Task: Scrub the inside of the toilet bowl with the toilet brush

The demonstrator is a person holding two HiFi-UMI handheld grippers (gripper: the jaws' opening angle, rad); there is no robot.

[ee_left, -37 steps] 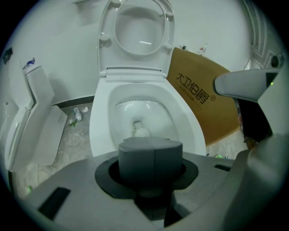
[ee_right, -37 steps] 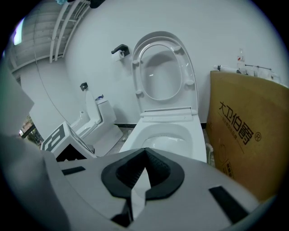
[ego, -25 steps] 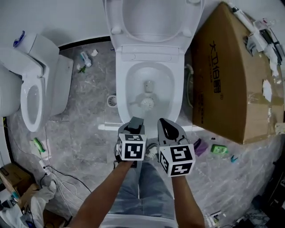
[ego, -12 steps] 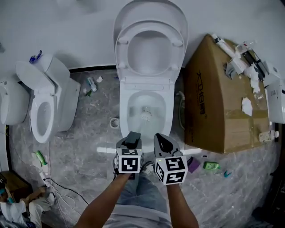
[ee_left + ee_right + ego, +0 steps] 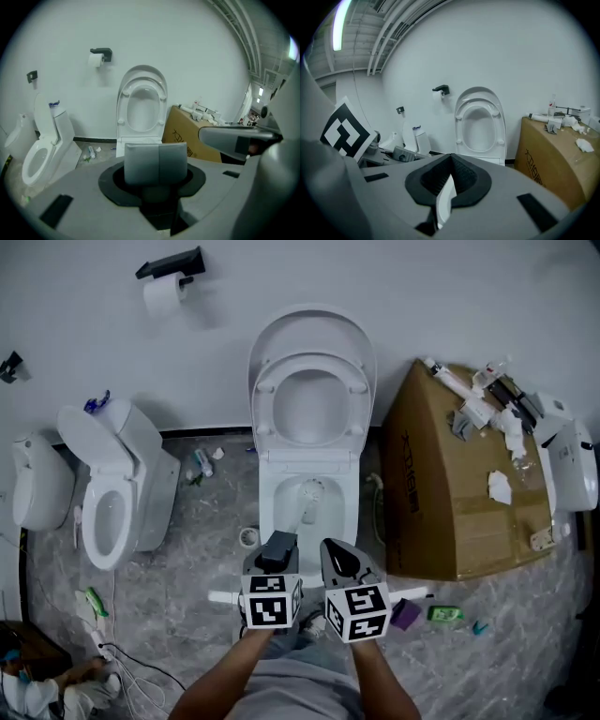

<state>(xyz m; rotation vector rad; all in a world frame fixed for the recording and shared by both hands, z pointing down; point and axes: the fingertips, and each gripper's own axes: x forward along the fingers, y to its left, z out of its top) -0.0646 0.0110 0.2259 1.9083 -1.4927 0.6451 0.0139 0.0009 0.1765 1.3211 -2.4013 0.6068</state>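
The left hand-held gripper point(image 5: 280, 543) and right hand-held gripper point(image 5: 338, 555) were side by side, jaws pressed together on nothing, near the open white ceramic toilet bowl point(image 5: 266, 512).

Both my forearms point(image 5: 225, 676) reach forward, close together. My left gripper point(image 5: 279, 545) points ahead, jaws pressed together. My right gripper point(image 5: 339, 557) sits just beside it, jaws closed too, marker cubes facing up.

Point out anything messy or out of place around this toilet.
The cardboard box right of the toilet has tubes and crumpled paper strewn on top. Litter lies on the floor: a bottle left of the toilet, a green packet to its right.
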